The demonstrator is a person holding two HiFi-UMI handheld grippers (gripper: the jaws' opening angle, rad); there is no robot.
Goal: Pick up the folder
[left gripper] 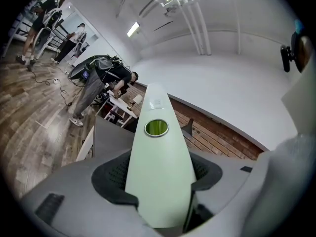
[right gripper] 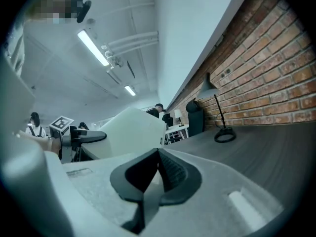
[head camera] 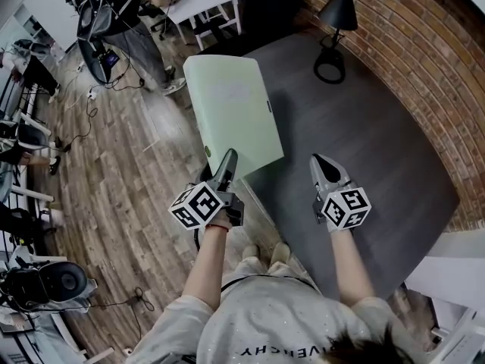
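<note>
My left gripper (head camera: 227, 160) has its jaws clamped on the pale green folder (head camera: 231, 108), which looks lifted off the table (head camera: 364, 150) edge, hard to say. Right gripper (head camera: 321, 165) jaws shut, empty.

Left gripper (head camera: 229, 158) clamps the folder (head camera: 231, 105); right gripper (head camera: 319, 162) closed, seemingly empty, both pointing forward

Between the ribbed black pads (left gripper: 111, 174) of your left claw (head camera: 229, 158), the folder (head camera: 231, 112) is smooth, matt, pale green, plastic or card. Its finger hole has a shiny metal rim (left gripper: 146, 127). Both claw bodies look like matt grey plastic. Under your right claw (head camera: 318, 160), the table (head camera: 364, 150) is dark and matt. Beyond it is a rough brick wall (head camera: 424, 44); left of your left claw is a wood-plank floor (head camera: 114, 165).
</note>
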